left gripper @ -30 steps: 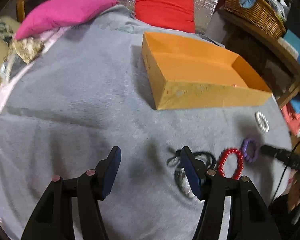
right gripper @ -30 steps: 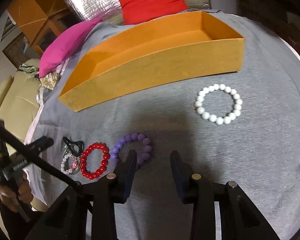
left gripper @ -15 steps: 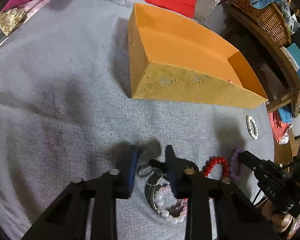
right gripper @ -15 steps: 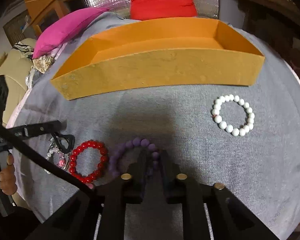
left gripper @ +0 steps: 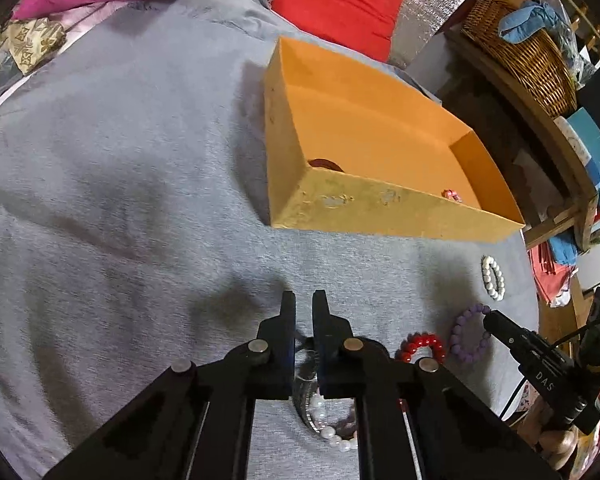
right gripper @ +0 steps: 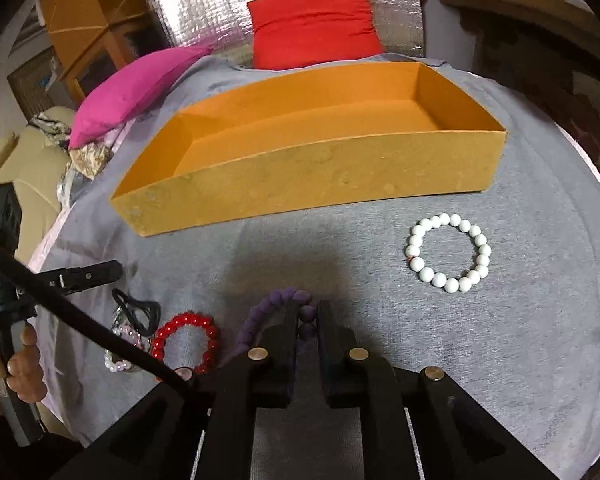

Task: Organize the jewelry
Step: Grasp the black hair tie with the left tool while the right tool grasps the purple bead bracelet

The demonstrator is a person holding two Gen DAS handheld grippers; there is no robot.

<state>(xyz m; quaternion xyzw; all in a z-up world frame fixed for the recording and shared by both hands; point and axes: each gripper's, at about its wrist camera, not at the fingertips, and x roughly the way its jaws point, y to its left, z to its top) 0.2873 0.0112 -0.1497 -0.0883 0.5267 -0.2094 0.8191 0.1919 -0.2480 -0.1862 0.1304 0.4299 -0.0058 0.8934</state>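
Note:
An open orange box [left gripper: 380, 200] [right gripper: 308, 176] sits on the grey cloth, with small items inside. My left gripper [left gripper: 303, 300] has its jaws nearly closed over a tangle of black cord [right gripper: 138, 310] and a pearl bracelet [left gripper: 332, 432]; what it grips is hidden. My right gripper [right gripper: 305, 308] is shut on the purple bead bracelet [right gripper: 276, 300], which also shows in the left wrist view [left gripper: 470, 334]. A red bead bracelet [right gripper: 186, 340] [left gripper: 420, 346] lies between the two. A white bead bracelet [right gripper: 448, 252] [left gripper: 493, 272] lies alone to the right.
A red cushion [right gripper: 312, 24] and a pink cushion [right gripper: 136, 88] lie behind the box. A wicker basket [left gripper: 520, 44] stands on a wooden shelf at the right. The grey cloth [left gripper: 100, 200] spreads wide to the left.
Both grippers moved forward and down and closed: the left over the black cord and pearl tangle, the right onto the purple bracelet.

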